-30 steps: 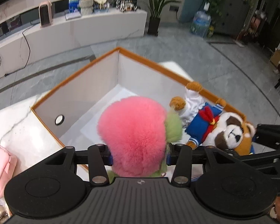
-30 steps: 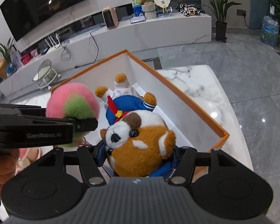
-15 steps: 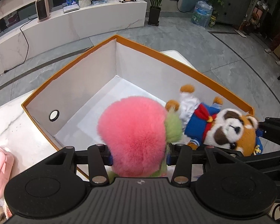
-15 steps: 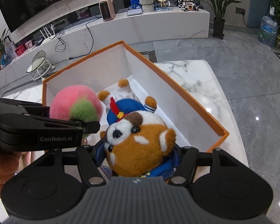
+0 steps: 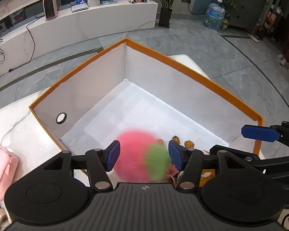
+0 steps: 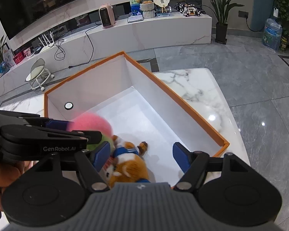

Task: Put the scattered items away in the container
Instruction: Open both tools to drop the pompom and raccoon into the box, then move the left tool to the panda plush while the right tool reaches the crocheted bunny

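Observation:
A white box with an orange rim (image 5: 183,63) (image 6: 183,104) stands on the marble table. My left gripper (image 5: 143,151) hovers over its near corner with its jaws opening. The pink and green plush ball (image 5: 136,157) (image 6: 92,124) is blurred between the blue pads, loose from them and low. My right gripper (image 6: 141,150) is beside it over the box, its jaws also opening. The red panda plush in a blue sailor suit (image 6: 129,165) lies on the box floor between those fingers, clear of both pads. Only its paws (image 5: 188,144) show in the left wrist view.
A pink pouch (image 5: 0,173) lies on the marble table (image 6: 198,88) left of the box. A hand (image 6: 2,173) holds the left gripper. The far half of the box floor is bare. Grey tiled floor, a small stool (image 6: 38,73) and a long white bench lie beyond.
Both pairs of jaws have widened. The pink ball has slipped down out of the left pads, and the panda has dropped from the right pads onto the box floor.

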### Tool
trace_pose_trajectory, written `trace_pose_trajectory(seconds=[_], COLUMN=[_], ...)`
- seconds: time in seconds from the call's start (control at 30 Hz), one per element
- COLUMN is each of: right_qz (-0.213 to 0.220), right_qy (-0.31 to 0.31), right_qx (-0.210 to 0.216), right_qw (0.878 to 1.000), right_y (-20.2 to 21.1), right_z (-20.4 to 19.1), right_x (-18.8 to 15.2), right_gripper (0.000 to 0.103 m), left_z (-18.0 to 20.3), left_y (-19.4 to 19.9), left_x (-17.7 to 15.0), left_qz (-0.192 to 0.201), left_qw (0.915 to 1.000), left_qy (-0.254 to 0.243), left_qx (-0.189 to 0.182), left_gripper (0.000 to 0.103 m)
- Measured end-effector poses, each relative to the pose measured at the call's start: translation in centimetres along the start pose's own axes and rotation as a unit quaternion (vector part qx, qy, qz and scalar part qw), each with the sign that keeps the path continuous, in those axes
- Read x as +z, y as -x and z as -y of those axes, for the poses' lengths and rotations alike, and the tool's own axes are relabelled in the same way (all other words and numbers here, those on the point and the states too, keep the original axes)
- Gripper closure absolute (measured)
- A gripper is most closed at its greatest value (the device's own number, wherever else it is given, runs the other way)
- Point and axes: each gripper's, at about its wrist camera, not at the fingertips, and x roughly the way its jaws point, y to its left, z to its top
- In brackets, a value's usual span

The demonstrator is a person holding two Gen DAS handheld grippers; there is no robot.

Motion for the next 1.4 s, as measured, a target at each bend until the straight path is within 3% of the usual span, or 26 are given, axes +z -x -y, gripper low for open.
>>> trace_pose_trajectory(seconds=[0.27, 0.53, 0.83, 1.4], right_qz=[0.01, 0.023, 0.025, -0.01], right_qy=[0.003, 0.029, 0.076, 0.168], right_qx=[-0.002, 0.004, 0.026, 0.055], right_qw=[1.0, 0.999, 0.996, 0.984], right_y=[0.8, 1.7, 2.3, 0.2], right_z=[-0.9, -4.1, -9.4, -18.4], right_x=[0.2, 0.5, 0.2, -2.1], right_gripper=[0.025, 0.022, 0.016, 0.013], left_z=[-0.7, -4.4, -9.9, -21.0], left_y=[2.9, 5.8, 10.3, 13.7], left_x=[0.2, -1.2, -3.4, -10.2], left_qz=[0.024, 0.027, 0.046, 0.023], left_qw=[0.9997, 0.9992, 0.9966, 0.9883], left_qy=[-0.003, 0.013, 0.041, 0.107], left_qx=[0.007, 0.025, 0.056, 0.106], left_gripper=[0.038, 0.037, 0.036, 0.035])
